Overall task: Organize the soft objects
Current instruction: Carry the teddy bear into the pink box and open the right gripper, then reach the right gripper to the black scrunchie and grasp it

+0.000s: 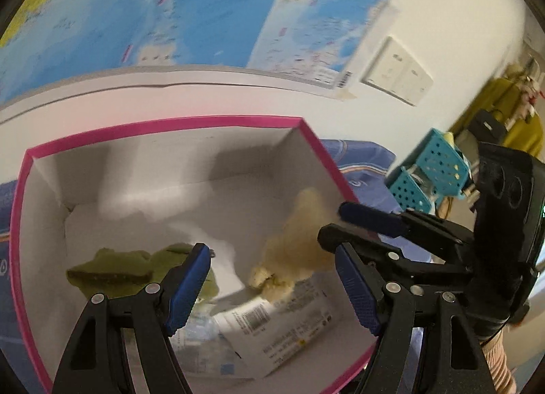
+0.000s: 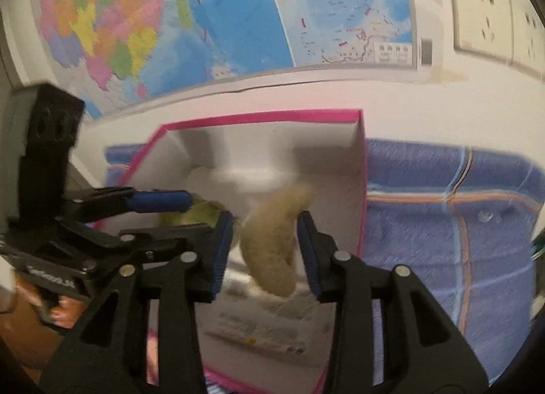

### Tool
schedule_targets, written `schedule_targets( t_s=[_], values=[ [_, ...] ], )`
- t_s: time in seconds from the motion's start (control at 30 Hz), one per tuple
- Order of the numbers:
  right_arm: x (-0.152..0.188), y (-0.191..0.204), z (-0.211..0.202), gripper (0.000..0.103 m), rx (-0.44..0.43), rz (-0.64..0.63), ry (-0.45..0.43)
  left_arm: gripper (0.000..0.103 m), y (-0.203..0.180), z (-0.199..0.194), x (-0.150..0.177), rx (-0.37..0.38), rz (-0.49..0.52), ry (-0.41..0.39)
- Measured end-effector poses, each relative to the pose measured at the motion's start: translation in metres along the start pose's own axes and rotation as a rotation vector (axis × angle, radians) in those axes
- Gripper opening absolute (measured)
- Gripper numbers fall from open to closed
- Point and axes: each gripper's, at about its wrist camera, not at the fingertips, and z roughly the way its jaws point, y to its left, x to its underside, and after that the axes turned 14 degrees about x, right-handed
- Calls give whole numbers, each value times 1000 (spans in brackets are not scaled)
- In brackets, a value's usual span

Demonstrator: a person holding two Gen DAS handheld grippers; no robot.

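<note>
One pink-rimmed box (image 1: 20,210) holds two plush toys: one green (image 1: 109,269) at the left, one beige (image 1: 299,244) at the right, plus one printed packet (image 1: 272,329) near. One map (image 2: 204,19), two wall sockets (image 2: 480,16) far right, two grippers

Map (image 2: 238,12) legend and packet (image 1: 272,329) barcode print seem too blurred to read.

Tan plush toy (image 2: 272,240) smeared by motion; whether gripper pads touch it, cannot tell. Green plush (image 1: 112,268) partly behind a blue pad. Packet (image 1: 272,329) print unreadable. Wall map (image 1: 153,12) cropped, blurred.
</note>
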Motion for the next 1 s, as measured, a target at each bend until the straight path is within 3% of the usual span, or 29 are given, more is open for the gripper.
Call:
schedule_targets(
  t_s=[0.07,0.27,0.57,0.67,0.8,1.0],
  values=[
    [-4,4,5,50,71,-24,-2,77,4,-3,1,-10,-12,-15],
    [2,1,-6,50,86,-27,-36,76,1,-14,10,-17,10,-48],
    [44,-4,-75,52,-76,-25,-98,78,-43,-64,53,83,168,-98],
    [67,-8,-97,63,-124,-10,-109,79,-50,-79,71,119,190,-104],
    [104,-10,-104,64,-100,-11,-53,79,-55,-85,97,153,199,-77],
    [162,-17,-76,64,-51,38,119,79,-57,-61,136,170,182,22]
  ],
)
